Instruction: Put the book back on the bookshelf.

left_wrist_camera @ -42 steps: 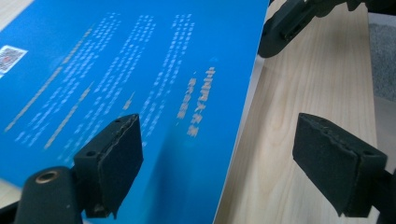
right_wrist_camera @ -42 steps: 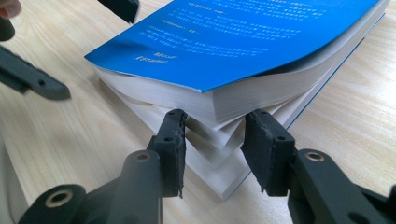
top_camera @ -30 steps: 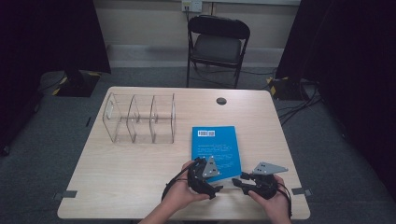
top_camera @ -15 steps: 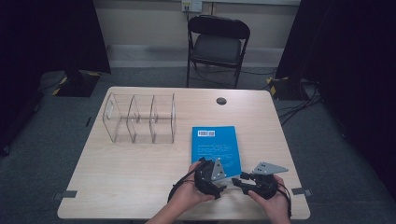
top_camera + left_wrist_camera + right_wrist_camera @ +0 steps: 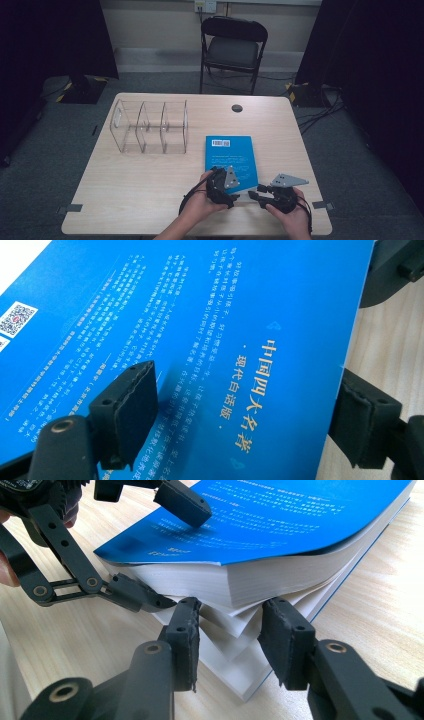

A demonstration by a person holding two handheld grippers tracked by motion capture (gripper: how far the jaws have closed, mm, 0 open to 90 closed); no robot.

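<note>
- The bench (image 5: 140, 200) carries everything. In the high view the work sits near its six o'clock edge, a little to the right of the middle.
- A folding chair (image 5: 234, 45) stands beyond the bench at twelve o'clock, well apart from the work.
- A clear three-part organiser (image 5: 150, 127) stands at about ten o'clock from the book, apart from it.
- The blue book (image 5: 229, 157) lies back cover up. Its long axis runs from twelve to six o'clock, and its near short edge faces the person. Both hands are at that edge.
- The left gripper (image 5: 242, 382) meets the book at that six o'clock edge.
  - One finger lies on the cover and the other sits under a thick block of pages.
  - Its fingers have just been closing with that block between them, and they appear to hold it.
  - The block is lifted clear of the pages below.
- The right gripper (image 5: 230, 607) comes in from about five o'clock, at the book's near right corner.
  - Its fingers (image 5: 182, 630) stand a narrow gap apart.
  - I can't see the pads pressing on anything.
- The loose lower pages (image 5: 235, 630) fan out at that corner, straight ahead of the right fingers at twelve o'clock in the right gripper view.
  - They sag between the lifted block and the sheets lying flat.
  - I think the coming move depends on this gap. The right hand is nearer to it, so it would go in level along the book's long axis and beneath the raised block.
</note>
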